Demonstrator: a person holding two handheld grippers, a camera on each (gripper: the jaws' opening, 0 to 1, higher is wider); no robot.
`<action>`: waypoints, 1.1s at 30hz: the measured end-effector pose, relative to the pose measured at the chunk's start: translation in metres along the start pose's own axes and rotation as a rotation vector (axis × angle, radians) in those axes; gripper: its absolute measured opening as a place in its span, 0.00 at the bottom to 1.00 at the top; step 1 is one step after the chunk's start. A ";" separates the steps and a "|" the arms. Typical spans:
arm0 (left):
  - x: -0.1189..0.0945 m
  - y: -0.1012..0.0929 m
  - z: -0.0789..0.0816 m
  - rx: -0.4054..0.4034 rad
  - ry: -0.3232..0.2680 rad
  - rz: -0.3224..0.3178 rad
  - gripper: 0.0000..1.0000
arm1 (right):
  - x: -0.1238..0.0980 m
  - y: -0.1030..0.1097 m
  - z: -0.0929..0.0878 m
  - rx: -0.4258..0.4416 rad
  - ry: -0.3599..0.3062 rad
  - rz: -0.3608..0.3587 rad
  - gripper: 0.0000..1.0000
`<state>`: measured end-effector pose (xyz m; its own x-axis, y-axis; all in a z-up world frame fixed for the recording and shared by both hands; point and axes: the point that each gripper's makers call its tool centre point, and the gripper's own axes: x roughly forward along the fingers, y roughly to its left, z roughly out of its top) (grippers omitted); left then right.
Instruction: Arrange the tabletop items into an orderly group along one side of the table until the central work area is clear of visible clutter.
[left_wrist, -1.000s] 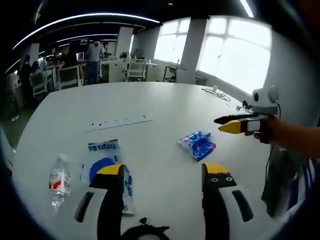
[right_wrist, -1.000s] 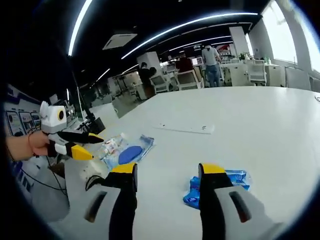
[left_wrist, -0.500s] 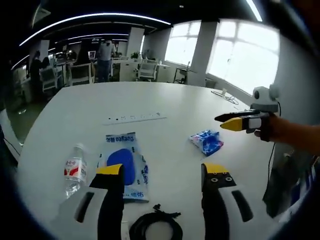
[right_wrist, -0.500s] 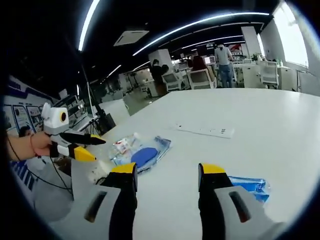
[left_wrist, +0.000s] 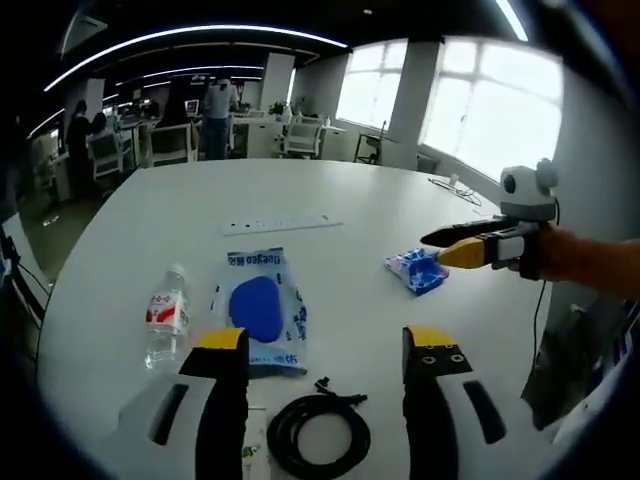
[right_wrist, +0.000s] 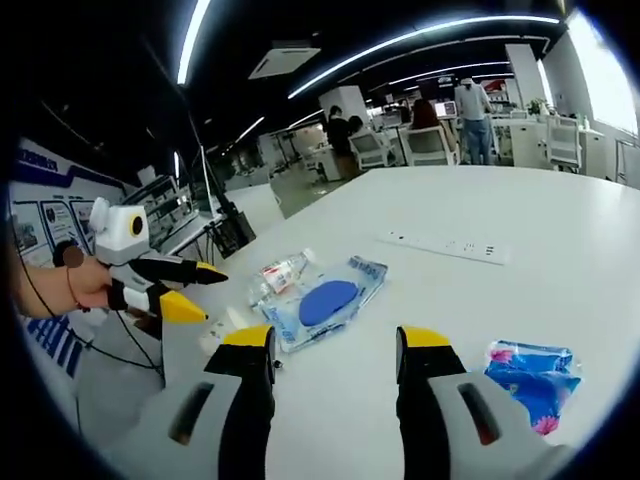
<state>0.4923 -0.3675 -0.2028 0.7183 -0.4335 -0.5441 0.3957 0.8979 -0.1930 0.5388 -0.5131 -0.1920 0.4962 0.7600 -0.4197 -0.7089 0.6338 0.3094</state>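
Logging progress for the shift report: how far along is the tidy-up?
Done: nothing looks grouped yet. The bottle, blue-pad bag, cable and blue packet lie spread over the table's middle. In hand: nothing; the left gripper and right gripper are open and empty. Left: moving all four to one side.

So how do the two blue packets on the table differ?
The larger packet is flat and clear, with a solid blue oval inside and a printed white band; the small packet is crumpled and patterned blue, white and pink. The larger lies beside the water bottle; the small one lies by the right hand-held gripper. Both lie loose on the white table.
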 end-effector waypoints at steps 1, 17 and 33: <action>-0.001 0.000 -0.002 -0.003 0.002 0.000 0.62 | 0.001 0.002 -0.001 -0.001 0.003 0.004 0.47; -0.039 0.007 -0.031 -0.043 0.007 0.037 0.62 | 0.012 0.046 -0.018 -0.031 0.053 0.066 0.47; -0.073 0.017 -0.054 -0.037 0.042 0.030 0.62 | 0.028 0.086 -0.048 -0.020 0.105 0.079 0.47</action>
<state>0.4155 -0.3161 -0.2104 0.7045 -0.4038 -0.5836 0.3527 0.9128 -0.2058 0.4674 -0.4444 -0.2184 0.3840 0.7872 -0.4826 -0.7540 0.5690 0.3282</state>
